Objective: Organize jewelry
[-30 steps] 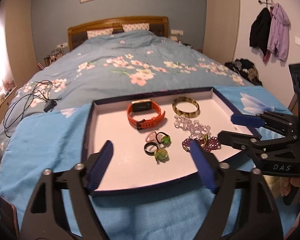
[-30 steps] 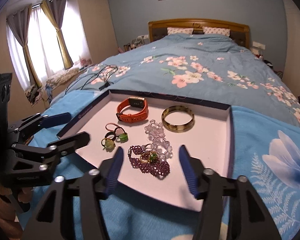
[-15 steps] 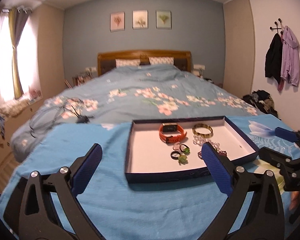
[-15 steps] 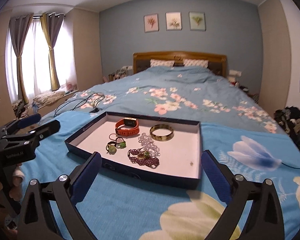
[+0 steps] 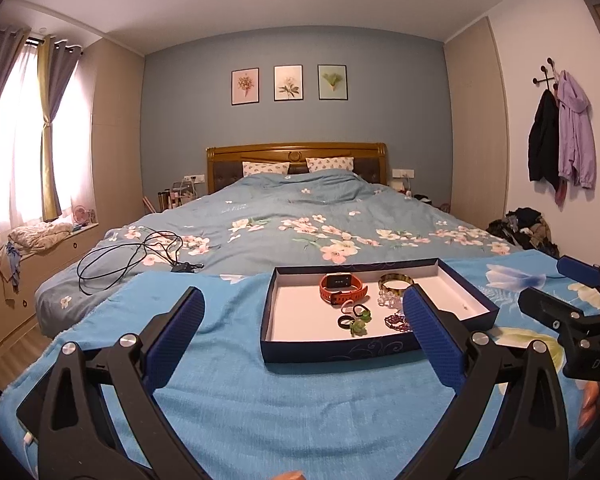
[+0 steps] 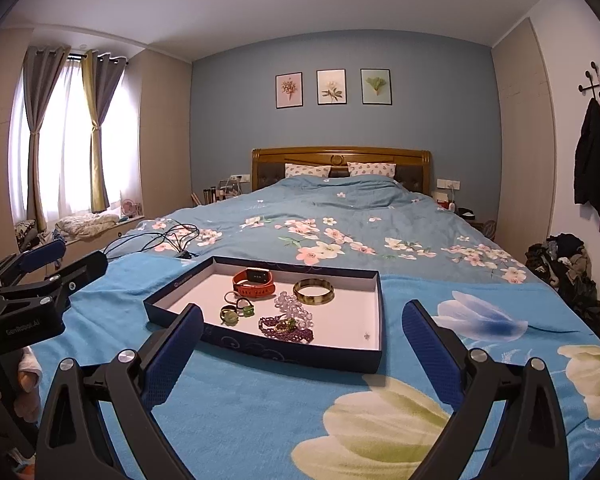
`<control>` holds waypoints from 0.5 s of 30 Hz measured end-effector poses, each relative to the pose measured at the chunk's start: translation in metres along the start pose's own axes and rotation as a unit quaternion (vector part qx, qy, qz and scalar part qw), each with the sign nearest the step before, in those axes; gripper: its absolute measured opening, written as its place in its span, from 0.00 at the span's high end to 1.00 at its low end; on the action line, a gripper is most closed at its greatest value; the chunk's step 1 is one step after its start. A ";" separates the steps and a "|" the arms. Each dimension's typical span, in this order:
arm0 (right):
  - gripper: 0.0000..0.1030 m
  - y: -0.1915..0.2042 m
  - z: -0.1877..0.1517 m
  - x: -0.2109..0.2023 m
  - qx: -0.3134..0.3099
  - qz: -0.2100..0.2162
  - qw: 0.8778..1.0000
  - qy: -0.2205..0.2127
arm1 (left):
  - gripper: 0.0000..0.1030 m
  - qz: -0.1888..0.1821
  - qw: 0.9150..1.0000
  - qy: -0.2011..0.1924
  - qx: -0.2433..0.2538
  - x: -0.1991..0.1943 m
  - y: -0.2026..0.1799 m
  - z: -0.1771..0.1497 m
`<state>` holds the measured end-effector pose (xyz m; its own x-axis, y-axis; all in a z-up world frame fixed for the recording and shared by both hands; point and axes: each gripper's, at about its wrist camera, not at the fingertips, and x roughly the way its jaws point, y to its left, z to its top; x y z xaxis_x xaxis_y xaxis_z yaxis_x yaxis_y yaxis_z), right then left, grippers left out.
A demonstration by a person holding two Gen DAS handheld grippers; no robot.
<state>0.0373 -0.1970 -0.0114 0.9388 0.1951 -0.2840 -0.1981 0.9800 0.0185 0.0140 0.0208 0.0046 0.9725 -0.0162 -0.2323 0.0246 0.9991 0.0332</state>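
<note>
1. My left claw (image 5: 300,328) filled the bottom of its view, jaws spread as wide as they go and nothing between them; I judged it free for a fresh pick.
2. My right claw (image 6: 302,334) stood equally wide and empty, low in its own frame, aimed at the tray.
3. The blue blanket (image 6: 240,400) lay beneath both, a soft base for the tray.
4. The tray (image 6: 260,354) sat mid-frame, its walls keeping the pieces gathered.
5. Inside it: purple beads (image 6: 288,330) nearest, green rings (image 6: 236,314) left, clear beads (image 6: 294,310), then the orange watch (image 6: 254,282) and the bangle (image 6: 313,291) at the back.
</note>
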 end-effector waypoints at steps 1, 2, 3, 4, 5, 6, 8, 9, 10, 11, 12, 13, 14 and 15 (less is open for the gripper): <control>0.07 0.000 0.000 -0.001 0.002 -0.001 1.000 0.000 | 0.05 0.002 1.000 -0.001 -0.001 -0.003 0.000 0.000; 0.07 -0.001 0.000 -0.003 0.006 -0.006 1.000 -0.003 | 0.05 0.005 1.000 -0.003 -0.002 -0.005 0.000 0.000; 0.07 -0.001 0.000 -0.005 0.008 -0.008 1.000 -0.006 | 0.05 0.005 1.000 -0.005 -0.002 -0.006 0.000 0.000; 0.07 -0.001 0.000 -0.007 0.008 -0.010 1.000 -0.007 | 0.05 0.007 1.000 -0.007 -0.003 -0.009 -0.001 -0.001; 0.07 0.000 0.000 -0.008 0.009 -0.013 1.000 -0.009 | 0.05 0.010 1.000 -0.010 -0.005 -0.011 -0.001 -0.001; 0.07 0.000 0.000 -0.010 0.010 -0.016 1.000 -0.014 | 0.05 0.010 1.000 -0.013 -0.006 -0.014 -0.001 -0.001; 0.07 0.001 0.001 -0.012 0.009 -0.019 1.000 -0.018 | 0.05 0.013 1.000 -0.015 -0.005 -0.016 -0.002 -0.003; 0.07 0.001 0.000 -0.013 0.009 -0.020 1.000 -0.021 | 0.05 0.016 1.000 -0.016 -0.004 -0.018 -0.003 -0.003; 0.07 0.002 0.000 -0.014 0.008 -0.020 1.000 -0.022 | 0.05 0.017 1.000 -0.018 -0.002 -0.020 -0.004 -0.004; 0.07 0.002 0.000 -0.015 0.007 -0.022 0.999 -0.024 | 0.05 0.018 1.000 -0.019 -0.003 -0.020 -0.004 -0.004; 0.07 0.002 0.000 -0.016 0.007 -0.024 0.999 -0.027 | 0.05 0.020 1.000 -0.019 -0.003 -0.021 -0.004 -0.003; 0.07 0.003 0.000 -0.017 0.007 -0.026 0.999 -0.029 | 0.05 0.019 1.000 -0.020 -0.006 -0.022 -0.004 -0.003; 0.07 0.004 0.000 -0.019 0.006 -0.028 0.999 -0.031 | 0.05 0.019 1.000 -0.019 -0.008 -0.023 -0.004 -0.004; 0.07 0.004 0.000 -0.020 0.004 -0.032 0.999 -0.036 | 0.05 0.021 1.000 -0.018 -0.009 -0.023 -0.004 -0.004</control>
<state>0.0173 -0.1965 -0.0060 0.9674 0.1331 -0.2155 -0.1341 0.9909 0.0101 -0.0091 0.0175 0.0060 0.9803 0.0254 -0.1961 -0.0211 0.9995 0.0240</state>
